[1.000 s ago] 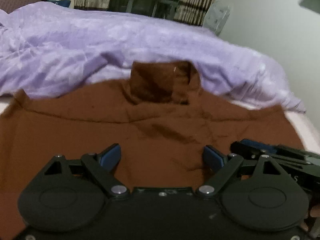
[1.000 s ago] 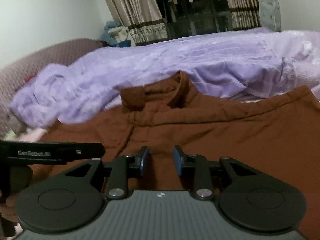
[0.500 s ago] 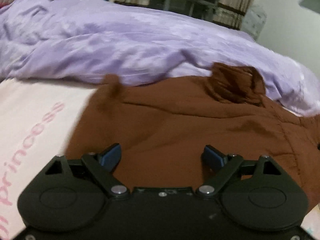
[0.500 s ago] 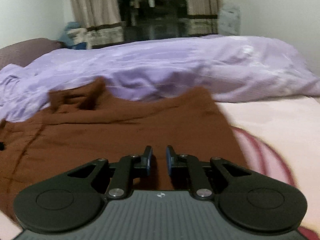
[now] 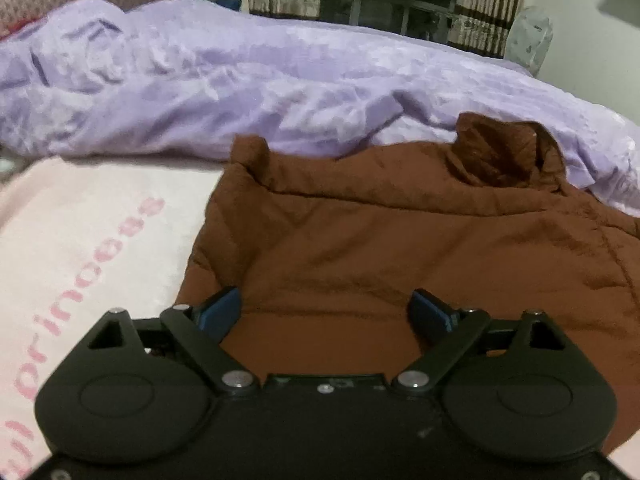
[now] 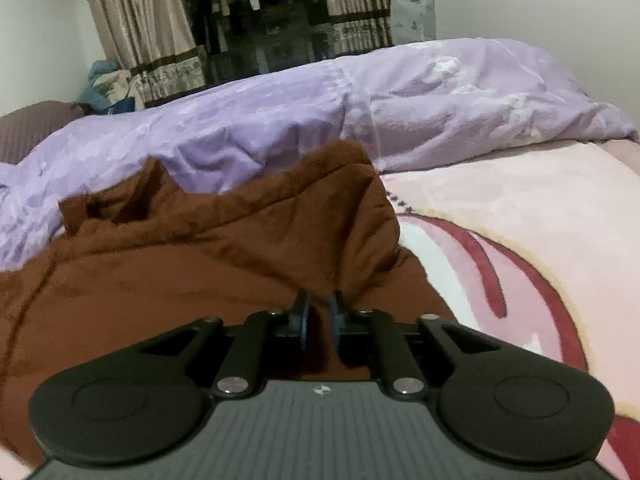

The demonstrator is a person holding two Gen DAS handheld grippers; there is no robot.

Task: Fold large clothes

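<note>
Pink lettering on the pale pink blanket (image 5: 80, 220) reads, probably, "princess"; nothing else is legible.

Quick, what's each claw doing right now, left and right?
Left claw: open, holding nothing, over the brown garment.
Right claw: jaws have just been reopening slightly, but still pinching a raised fold of the brown garment.

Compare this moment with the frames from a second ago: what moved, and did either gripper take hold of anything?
The two grippers swung apart from the middle of the brown garment to its side edges. The right gripper has just been changing its opening and now pinches a raised fold of the garment's edge. The left gripper stayed wide open over the cloth, holding nothing. The purple duvet and pink blanket lie unchanged.
</note>
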